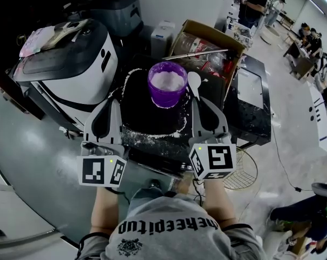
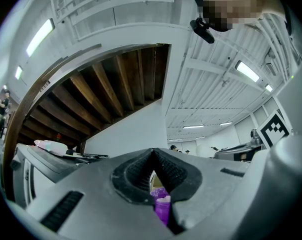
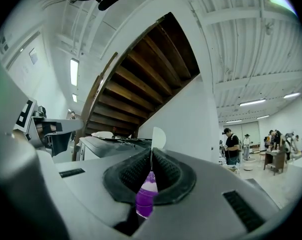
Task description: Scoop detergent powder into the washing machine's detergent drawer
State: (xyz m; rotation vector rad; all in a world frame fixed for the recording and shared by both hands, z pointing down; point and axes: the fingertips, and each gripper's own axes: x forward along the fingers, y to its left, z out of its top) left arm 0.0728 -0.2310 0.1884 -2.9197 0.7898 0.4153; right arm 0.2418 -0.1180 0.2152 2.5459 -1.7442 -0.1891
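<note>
While powder (image 1: 168, 80) fills the purple cup (image 1: 167, 95), right gripper (image 3: 151, 155) jaws pinch an apparent spoon (image 1: 194, 82); left gripper (image 2: 152, 155) jaws meet.

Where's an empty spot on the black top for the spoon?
In front of the purple cup, between the left hand-held gripper and the right hand-held gripper, the black top is bare but powder-dusted. Behind the cup, the cardboard box crowds it.

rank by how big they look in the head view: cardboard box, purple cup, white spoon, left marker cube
1. cardboard box
2. purple cup and left marker cube look about alike; the cube sits nearer the camera, so no ranking between them
3. white spoon
</note>
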